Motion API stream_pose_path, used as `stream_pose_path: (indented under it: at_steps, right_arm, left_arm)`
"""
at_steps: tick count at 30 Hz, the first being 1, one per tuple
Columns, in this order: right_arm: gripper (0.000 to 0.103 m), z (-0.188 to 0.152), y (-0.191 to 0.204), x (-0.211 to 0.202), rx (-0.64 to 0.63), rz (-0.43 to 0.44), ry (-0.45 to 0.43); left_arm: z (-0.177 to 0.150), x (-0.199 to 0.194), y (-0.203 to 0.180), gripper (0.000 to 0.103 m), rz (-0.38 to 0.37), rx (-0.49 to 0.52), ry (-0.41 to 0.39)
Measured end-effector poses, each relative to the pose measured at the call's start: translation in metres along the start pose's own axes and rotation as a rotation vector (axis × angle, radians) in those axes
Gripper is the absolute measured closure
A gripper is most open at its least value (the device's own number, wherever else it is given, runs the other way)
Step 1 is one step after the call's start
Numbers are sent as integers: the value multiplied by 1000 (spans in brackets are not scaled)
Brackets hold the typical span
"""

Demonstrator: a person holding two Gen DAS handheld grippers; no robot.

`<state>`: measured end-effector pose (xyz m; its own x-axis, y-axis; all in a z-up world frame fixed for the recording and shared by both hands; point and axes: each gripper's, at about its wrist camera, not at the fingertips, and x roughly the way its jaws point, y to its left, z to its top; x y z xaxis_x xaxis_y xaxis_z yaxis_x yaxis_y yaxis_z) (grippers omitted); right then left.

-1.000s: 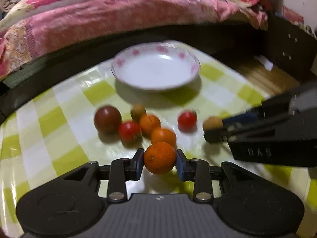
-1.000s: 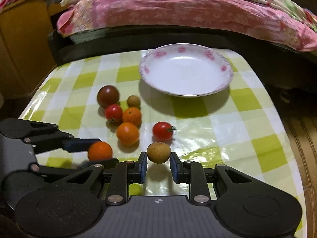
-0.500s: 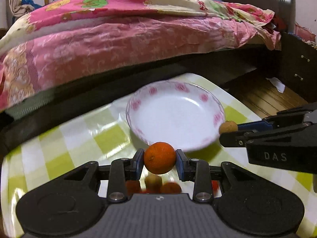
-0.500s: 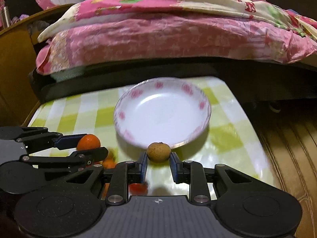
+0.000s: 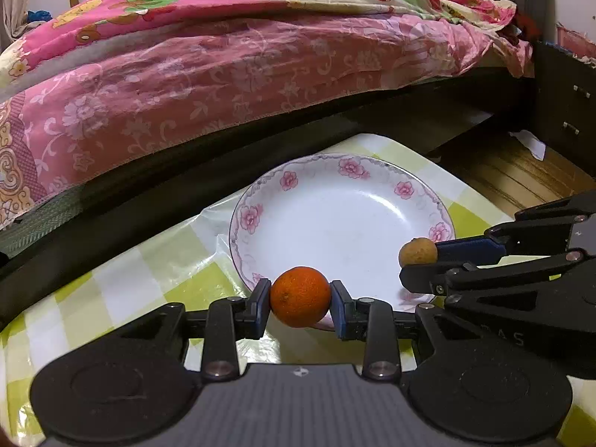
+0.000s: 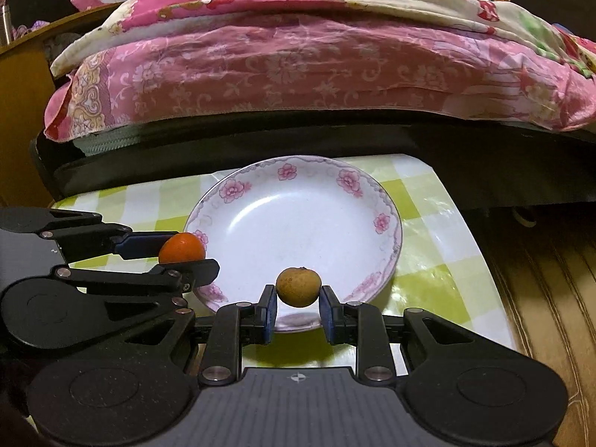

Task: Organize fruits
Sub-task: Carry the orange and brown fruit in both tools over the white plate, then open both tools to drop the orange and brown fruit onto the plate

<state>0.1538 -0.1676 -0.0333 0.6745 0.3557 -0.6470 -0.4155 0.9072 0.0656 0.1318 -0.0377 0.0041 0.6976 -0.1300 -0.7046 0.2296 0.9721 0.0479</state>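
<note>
Beside a pink-quilted bed (image 5: 223, 74), the checked counter (image 5: 123, 283) carries a flowered plate (image 5: 257, 219). Over its near rim, the left gripper (image 5: 301, 303) clamps an orange (image 5: 300, 296); the right gripper (image 6: 298, 307) clamps a small brown fruit (image 6: 298, 287).

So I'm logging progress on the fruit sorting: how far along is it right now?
Nothing looks finished yet: the floral plate is bare. In hand: the left gripper is shut on a small orange, and the right gripper is shut on a small tan-brown fruit, both held at the plate's near rim. Left to do: set both down in the plate. No other fruit is in view.
</note>
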Motion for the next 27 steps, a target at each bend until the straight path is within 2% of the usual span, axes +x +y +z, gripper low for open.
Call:
stream_pose_path:
  at_steps: [27]
  right_arm:
    - [79,2,-1,8,-7,-12,-13]
  left_arm:
    - [4,3,2,60,18,-16,-12]
